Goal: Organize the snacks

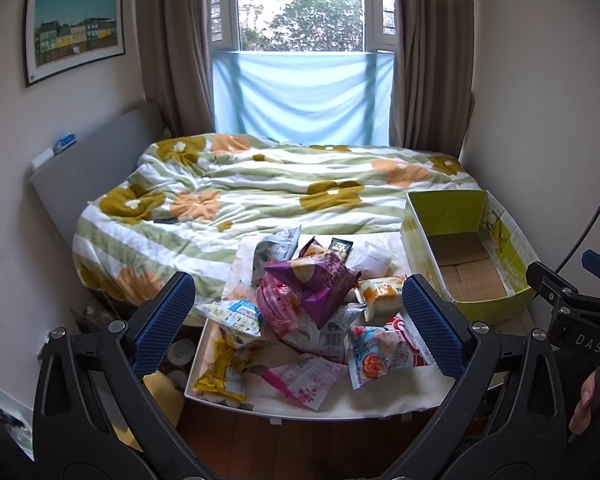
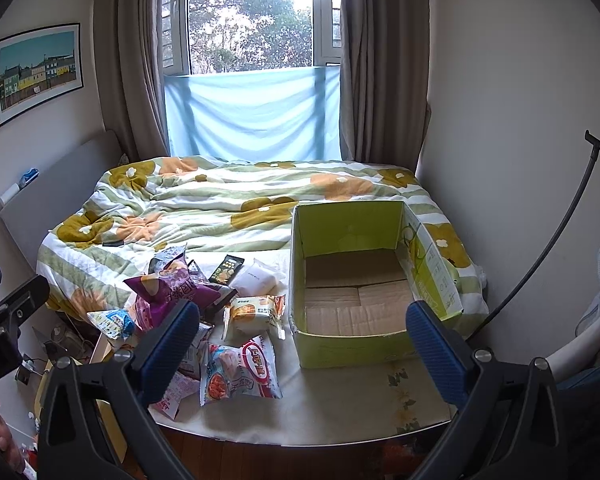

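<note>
A pile of snack packets lies on a white table at the foot of the bed. A purple bag (image 1: 312, 280) sits on top, also seen in the right wrist view (image 2: 172, 288). An orange-and-white packet (image 2: 254, 314) and a red-and-white packet (image 2: 240, 372) lie nearer the box. An empty green cardboard box (image 2: 352, 280) stands to the right, also in the left wrist view (image 1: 464, 248). My left gripper (image 1: 298, 328) is open, held above the pile. My right gripper (image 2: 304, 350) is open, between the packets and the box. Both are empty.
The white table (image 2: 340, 412) has a front edge close to me, with wooden floor below. The bed with a flowered quilt (image 1: 260, 184) lies behind it. A black stand pole (image 2: 540, 264) leans at the right wall. Clutter sits on the floor at the left.
</note>
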The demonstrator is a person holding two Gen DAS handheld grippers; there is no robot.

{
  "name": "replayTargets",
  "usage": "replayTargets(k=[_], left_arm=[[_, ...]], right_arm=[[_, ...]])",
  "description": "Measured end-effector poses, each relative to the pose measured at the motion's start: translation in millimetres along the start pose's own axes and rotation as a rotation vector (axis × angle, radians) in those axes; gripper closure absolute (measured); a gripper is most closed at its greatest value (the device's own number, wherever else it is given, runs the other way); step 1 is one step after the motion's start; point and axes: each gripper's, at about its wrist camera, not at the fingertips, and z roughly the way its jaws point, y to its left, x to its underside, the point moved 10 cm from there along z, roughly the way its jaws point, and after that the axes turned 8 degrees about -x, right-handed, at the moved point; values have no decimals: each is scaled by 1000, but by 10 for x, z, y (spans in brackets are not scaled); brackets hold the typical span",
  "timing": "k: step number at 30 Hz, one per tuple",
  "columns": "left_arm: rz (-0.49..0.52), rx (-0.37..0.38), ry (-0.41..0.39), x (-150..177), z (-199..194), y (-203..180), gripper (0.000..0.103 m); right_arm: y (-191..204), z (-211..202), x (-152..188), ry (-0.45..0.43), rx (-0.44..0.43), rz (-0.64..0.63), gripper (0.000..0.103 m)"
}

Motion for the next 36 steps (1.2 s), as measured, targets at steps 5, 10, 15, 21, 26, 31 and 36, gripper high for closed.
replayTargets(k=[5,10,15,21,26,31,36], left_arm=[[0,0,1,-6,-3,1,1],[-1,0,0,-6,-4,2,1],[-2,2,-1,-10,-1,2,1],[-25,-7,47,146,78,14,1],[-54,-14,166,585,308,37,1],[-82,8,289,1129,679,29,1],[-20,48,360,1541,1122,-95,1]], right_arm=[[-9,0,-16,-1,0,1,0],[2,-4,-9,-2,0,2,0],[6,-6,-5,-5,-4,5,0],[30,63,113,38,-51,34,0],[84,286,372,135,-109,14,0],[118,689,701,225,-183,11,0],[132,1091,984,319,-224,40,0]])
